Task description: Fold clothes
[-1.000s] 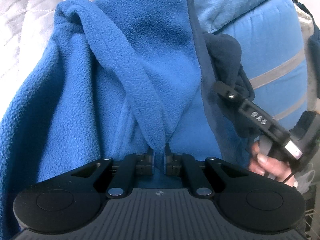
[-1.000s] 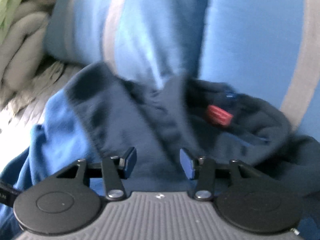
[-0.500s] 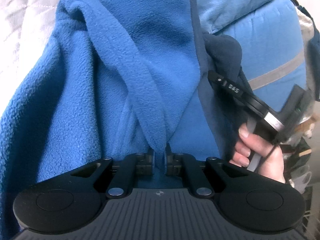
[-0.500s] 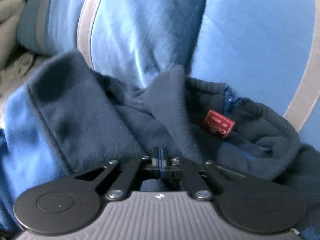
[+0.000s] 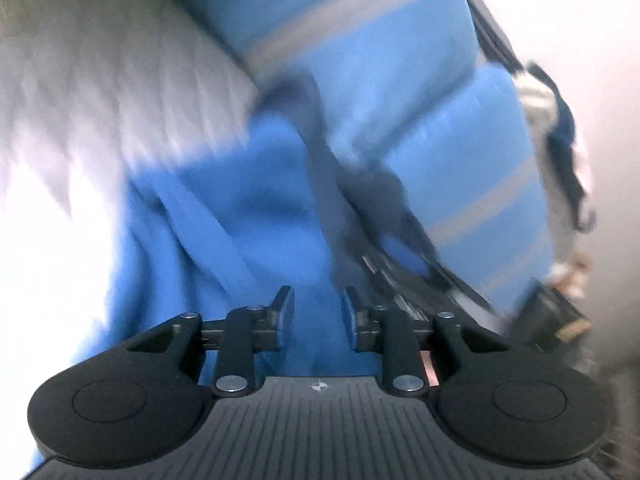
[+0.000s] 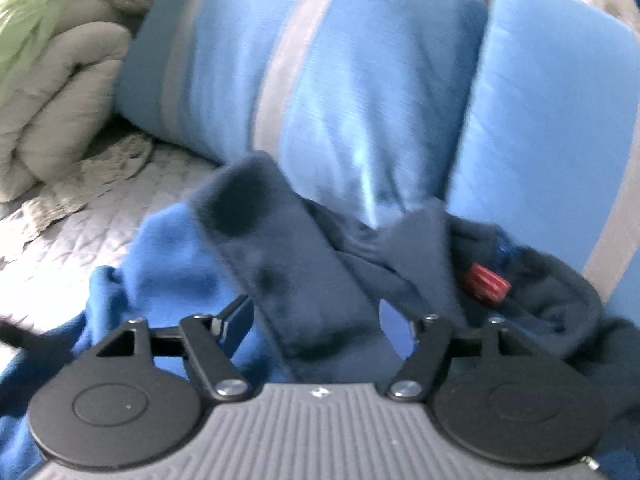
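Observation:
A blue fleece jacket [image 5: 240, 216] with a navy collar [image 6: 280, 264] and a red label [image 6: 484, 282] lies on the bed against the pillows. In the blurred left wrist view, my left gripper [image 5: 317, 312] is open just above the blue fleece, with nothing between its fingers. My right gripper [image 6: 326, 324] is open wide over the collar; a navy collar band runs loose through the gap. The right gripper [image 5: 420, 280] shows as a dark blur at the right of the left wrist view.
Two light blue pillows with grey stripes [image 6: 360, 80] [image 6: 560, 120] stand right behind the collar. A grey quilted bedcover [image 6: 80, 208] spreads to the left. A beige duvet [image 6: 52, 100] and a green cloth [image 6: 28, 8] are piled at the far left.
My left gripper opened and let go of the fleece fold, and its view swung fast. My right gripper, shut on the collar half a second ago, opened wide and pulled back.

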The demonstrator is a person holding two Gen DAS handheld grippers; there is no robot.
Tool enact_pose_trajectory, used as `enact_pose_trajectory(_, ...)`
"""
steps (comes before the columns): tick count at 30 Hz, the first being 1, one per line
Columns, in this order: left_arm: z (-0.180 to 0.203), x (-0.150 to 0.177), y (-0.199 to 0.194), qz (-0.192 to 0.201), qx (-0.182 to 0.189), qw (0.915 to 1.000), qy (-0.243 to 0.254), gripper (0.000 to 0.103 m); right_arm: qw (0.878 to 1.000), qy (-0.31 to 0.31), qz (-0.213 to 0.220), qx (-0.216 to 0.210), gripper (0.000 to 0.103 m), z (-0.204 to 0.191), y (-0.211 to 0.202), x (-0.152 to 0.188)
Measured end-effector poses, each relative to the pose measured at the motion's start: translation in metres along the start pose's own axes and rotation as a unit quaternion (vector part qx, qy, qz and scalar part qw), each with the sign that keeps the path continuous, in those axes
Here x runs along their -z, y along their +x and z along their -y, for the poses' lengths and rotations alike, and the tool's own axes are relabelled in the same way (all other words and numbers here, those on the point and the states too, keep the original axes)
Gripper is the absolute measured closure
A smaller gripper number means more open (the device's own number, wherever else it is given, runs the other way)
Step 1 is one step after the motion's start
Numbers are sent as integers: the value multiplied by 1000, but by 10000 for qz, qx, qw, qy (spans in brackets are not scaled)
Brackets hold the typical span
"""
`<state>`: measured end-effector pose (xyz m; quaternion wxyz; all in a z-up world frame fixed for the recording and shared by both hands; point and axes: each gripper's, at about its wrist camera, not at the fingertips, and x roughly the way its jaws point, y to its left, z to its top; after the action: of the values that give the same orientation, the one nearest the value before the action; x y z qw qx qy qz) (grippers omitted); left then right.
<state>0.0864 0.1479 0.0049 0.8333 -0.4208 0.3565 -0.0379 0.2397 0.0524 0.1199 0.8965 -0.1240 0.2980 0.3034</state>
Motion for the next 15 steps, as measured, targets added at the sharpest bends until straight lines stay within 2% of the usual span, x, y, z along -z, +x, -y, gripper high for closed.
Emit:
enact_pose_trajectory(3, -17, -12, 8, 178, -492, 9986, 48, 75, 9995, -235, 58, -192, 22, -17, 5, -7)
enact_pose_trajectory(5, -32, -18, 15, 92, -742, 9971, -171, 75, 9988, -422, 37, -252, 22, -31, 16, -12)
enact_pose_trajectory(6, -40, -18, 18, 58, -826, 9961, -293, 75, 9985, -525, -6, -144, 23, -36, 25, -14)
enact_pose_trajectory(9, -55, -20, 29, -33, -840, 9949, -549, 76, 9967, -784, -141, 180, 30, -48, 52, -20)
enact_pose_trajectory(11, -57, -19, 31, -25, -848, 9950, -532, 78, 9970, -634, -277, 358, 30, -43, 66, -23)
enact_pose_trajectory(15, -53, -21, 28, -72, -952, 9946, -404, 78, 9983, -257, -404, 343, 27, -30, 80, -30)
